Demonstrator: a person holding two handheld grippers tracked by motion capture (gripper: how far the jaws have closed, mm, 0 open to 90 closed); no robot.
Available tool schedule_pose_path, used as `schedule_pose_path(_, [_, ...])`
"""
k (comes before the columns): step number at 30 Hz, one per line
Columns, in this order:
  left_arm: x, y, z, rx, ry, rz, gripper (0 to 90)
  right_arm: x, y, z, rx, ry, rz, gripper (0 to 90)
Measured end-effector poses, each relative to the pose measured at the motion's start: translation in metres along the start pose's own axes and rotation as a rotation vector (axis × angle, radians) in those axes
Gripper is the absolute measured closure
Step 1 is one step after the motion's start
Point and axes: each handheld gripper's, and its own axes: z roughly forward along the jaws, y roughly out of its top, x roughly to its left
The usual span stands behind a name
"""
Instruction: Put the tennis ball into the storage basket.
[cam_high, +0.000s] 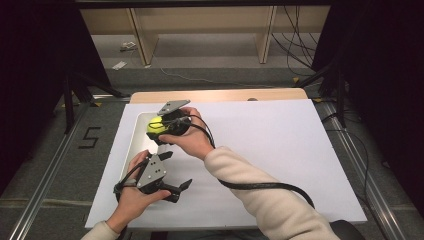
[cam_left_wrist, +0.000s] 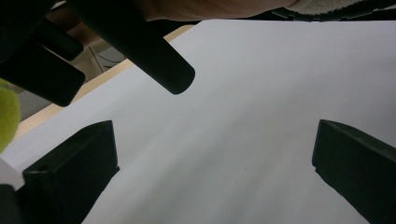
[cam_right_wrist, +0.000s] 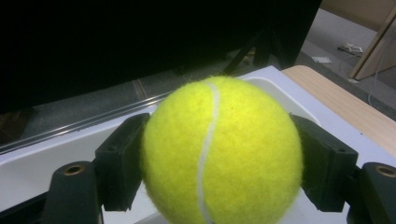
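A yellow tennis ball (cam_high: 155, 126) hangs over the far end of a white tray (cam_high: 135, 147) at the table's left. My right gripper (cam_high: 157, 130) is shut on it, one pad pressing each side of the ball (cam_right_wrist: 222, 154), with the tray (cam_right_wrist: 42, 158) just beneath. My left gripper (cam_high: 177, 170) is held nearer the front edge, beside the tray. Its jaws stand wide open, and only the bare white sheet lies between them (cam_left_wrist: 215, 172). In the left gripper view the right gripper's black jaws (cam_left_wrist: 159, 60) hang above, with a sliver of the ball (cam_left_wrist: 7, 116) at the left edge.
A white sheet (cam_high: 280, 145) covers most of the wooden table (cam_high: 220, 95). The right gripper's black cable (cam_high: 260, 186) loops across the sheet under the right forearm. Beyond the table are a grey floor, wooden frame legs and dark stands.
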Motion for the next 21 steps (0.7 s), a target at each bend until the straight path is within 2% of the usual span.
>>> schedule_pose_path(21, [0.0012, -0.0004, -0.0003, 0.000, 0.004, -0.003, 0.0, 0.0017, 0.0075, 0.0045, 0.012, 0.009, -0.005, 26.8])
